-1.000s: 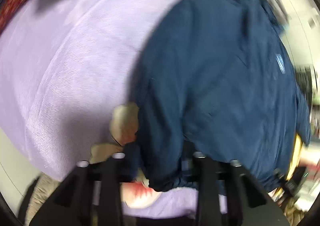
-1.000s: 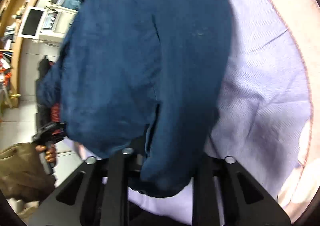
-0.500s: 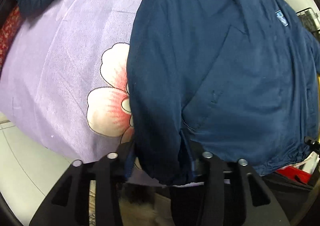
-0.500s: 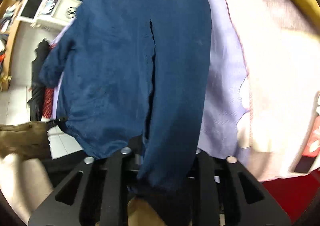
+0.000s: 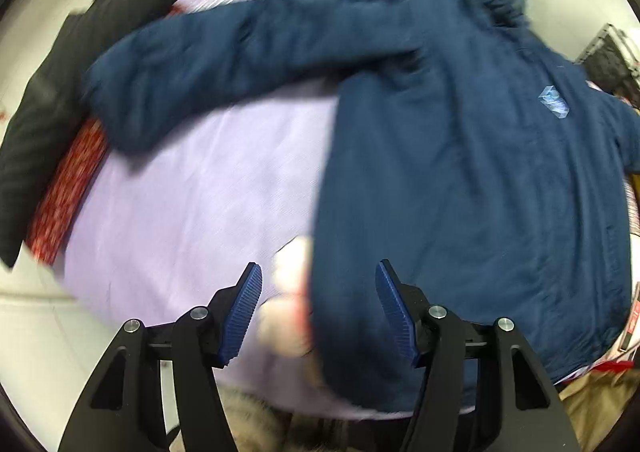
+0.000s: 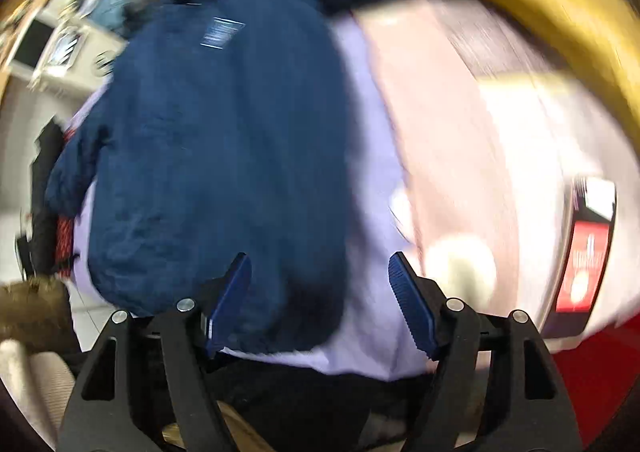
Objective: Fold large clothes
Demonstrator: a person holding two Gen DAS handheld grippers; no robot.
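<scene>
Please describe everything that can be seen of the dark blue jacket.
The dark blue jacket lies spread flat on a lilac sheet, front up. The fabric looks thin and slightly crinkled, woven. A small pale blue badge sits on the chest, and a gathered hood or collar lies at the far end. One sleeve stretches out sideways across the sheet. The hem lies nearest the cameras. Both the left gripper and the right gripper stand open above it, not touching.
</scene>
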